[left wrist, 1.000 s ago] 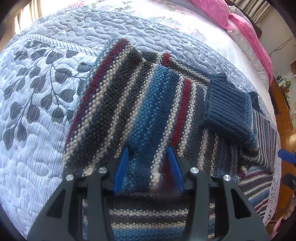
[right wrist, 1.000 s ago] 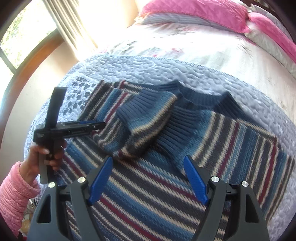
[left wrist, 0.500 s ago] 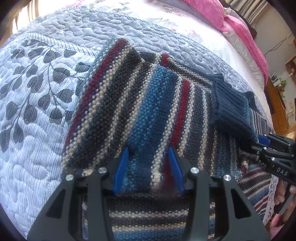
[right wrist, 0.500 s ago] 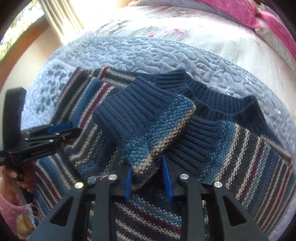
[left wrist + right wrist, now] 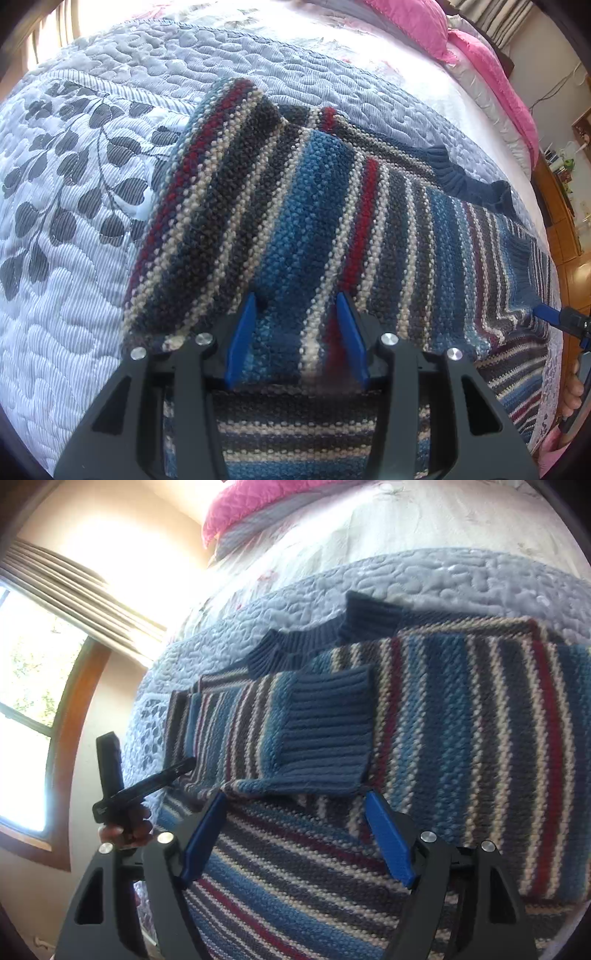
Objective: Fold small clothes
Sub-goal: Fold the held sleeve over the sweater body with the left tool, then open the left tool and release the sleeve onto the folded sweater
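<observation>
Jaws of the left gripper [image 5: 295, 332] were narrowed on a fold of the striped sweater [image 5: 295, 206], probably pinning that side. Right gripper [image 5: 295, 834] jaws stood wide apart, holding nothing, just short of the folded-in sleeve cuff [image 5: 325, 734]. Sweater lay flat on the bed quilt [image 5: 74, 184]; quilt showed bare left and beyond.

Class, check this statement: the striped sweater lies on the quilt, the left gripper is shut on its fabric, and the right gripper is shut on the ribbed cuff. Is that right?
Not quite. The right gripper is open: the right wrist view shows its jaws spread wide, just short of the cuff. The sweater does lie on the quilt, with the left gripper shut on its fabric.
</observation>
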Demonstrator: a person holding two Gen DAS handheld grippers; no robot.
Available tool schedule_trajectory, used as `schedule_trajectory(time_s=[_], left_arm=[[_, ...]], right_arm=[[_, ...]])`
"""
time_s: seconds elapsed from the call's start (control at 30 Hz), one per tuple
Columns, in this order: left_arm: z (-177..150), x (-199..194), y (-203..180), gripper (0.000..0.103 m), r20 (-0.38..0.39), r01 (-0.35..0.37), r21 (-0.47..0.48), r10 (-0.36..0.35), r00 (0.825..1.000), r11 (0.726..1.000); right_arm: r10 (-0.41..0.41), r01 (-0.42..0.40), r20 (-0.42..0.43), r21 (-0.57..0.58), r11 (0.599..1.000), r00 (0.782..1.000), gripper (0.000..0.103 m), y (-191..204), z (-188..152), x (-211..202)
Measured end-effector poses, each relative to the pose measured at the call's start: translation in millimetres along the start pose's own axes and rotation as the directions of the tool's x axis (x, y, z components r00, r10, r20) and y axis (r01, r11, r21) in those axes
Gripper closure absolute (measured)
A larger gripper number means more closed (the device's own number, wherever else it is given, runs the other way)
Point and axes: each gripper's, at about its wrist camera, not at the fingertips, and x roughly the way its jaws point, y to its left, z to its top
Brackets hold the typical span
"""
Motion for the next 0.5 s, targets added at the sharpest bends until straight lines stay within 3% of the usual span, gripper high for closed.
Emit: schedule_trajectory(time_s=[0.13,0.2,0.23,0.27,0.3,0.33,0.37,0.5], left_arm=[[-3.5,-11.4,-3.2,0.057,0.022,0.0,-0.006,0.0,1.0,1.0],[-7.2,-23.6,-2.6,0.054,0.05,0.008,-0.028,-0.007,0.999,1.0],[-9.8,-30.6,-1.4,0.05,0.068,0.014,-0.041,-0.011,0.998,0.999],[-12.8,-37.7,-0.4,0.049,0.088,0.015,-0.046,-0.011,0.996,0.999],[-15.9,-44.5,0.2,0.048,0.107,0.006,-0.043,-0.002,0.994,0.999],[-19.2,-50.6,0.0,0.047,0.125,-0.009,-0.032,0.013,0.992,0.999],[-22.4,-55.9,-1.0,0.046,0.141,-0.03,-0.014,0.032,0.989,0.999],[-30.9,-68.3,-3.2,0.046,0.197,-0.139,0.047,0.127,0.972,0.989]], right_arm=[[0.036,-0.035,-0.023,0.044,0.998,0.999,0.025,-3.9,21.3,16.4],[-0.029,0.029,-0.044,0.015,0.999,0.999,0.027,1.2,26.6,28.6],[-0.06,0.06,-0.042,-0.002,0.998,0.997,0.037,5.2,26.7,34.3],[-0.085,0.084,-0.037,-0.029,0.996,0.996,0.056,8.7,26.3,36.8],[-0.092,0.09,-0.037,-0.055,0.994,0.995,0.066,11.6,25.3,38.0],[-0.083,0.08,-0.038,-0.069,0.994,0.996,0.084,13.7,24.0,38.3],[-0.071,0.068,-0.039,-0.076,0.995,0.997,0.092,14.2,21.8,37.8],[-0.122,0.126,0.037,-0.125,0.984,0.992,0.097,16.2,14.9,15.1]])
